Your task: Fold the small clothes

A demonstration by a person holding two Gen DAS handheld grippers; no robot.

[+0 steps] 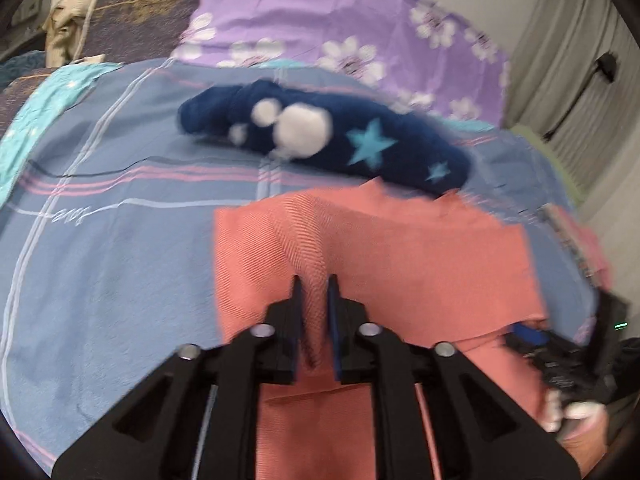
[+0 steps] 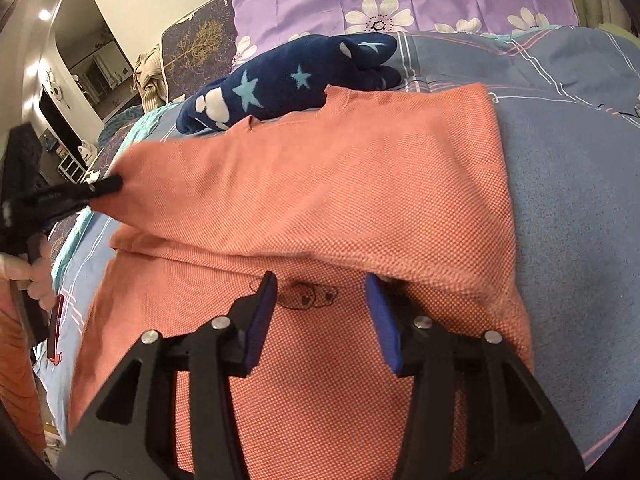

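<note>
1. Lying on a bed, the shirt (image 2: pixel 320 184), salmon pink, is spread over a blue plaid sheet (image 1: pixel 100 260), with its upper half folded over towards the cameras.
2. Left tool (image 1: pixel 314 284): its jaws stand narrowly apart with a ridge of shirt cloth between them. In the right wrist view its tip (image 2: pixel 108 186) meets the shirt's left corner, which is lifted off the sheet, so the cloth is pinched there.
3. Right tool (image 2: pixel 320 280): its jaws stand wide, the blue pads (image 2: pixel 262 320) resting over the lower layer near a small printed drawing (image 2: pixel 308 296). Nothing is clamped between them. The folded edge runs just beyond its tips.
4. A navy garment (image 1: pixel 320 136) with stars and white patches lies bunched at the shirt's far edge, touching or slightly overlapping it.
5. Beyond that, a purple flowered cover (image 1: pixel 340 20) rises along the back of the bed.
6. Open sheet lies to the right of the shirt's right edge in the right wrist view, and to the left of the shirt in the left wrist view.
7. A hand (image 2: pixel 28 276) grips the left tool's handle at the frame's left edge, over the bed's side.
8. The left wrist view is blurred, so fine edges there are unclear.
</note>
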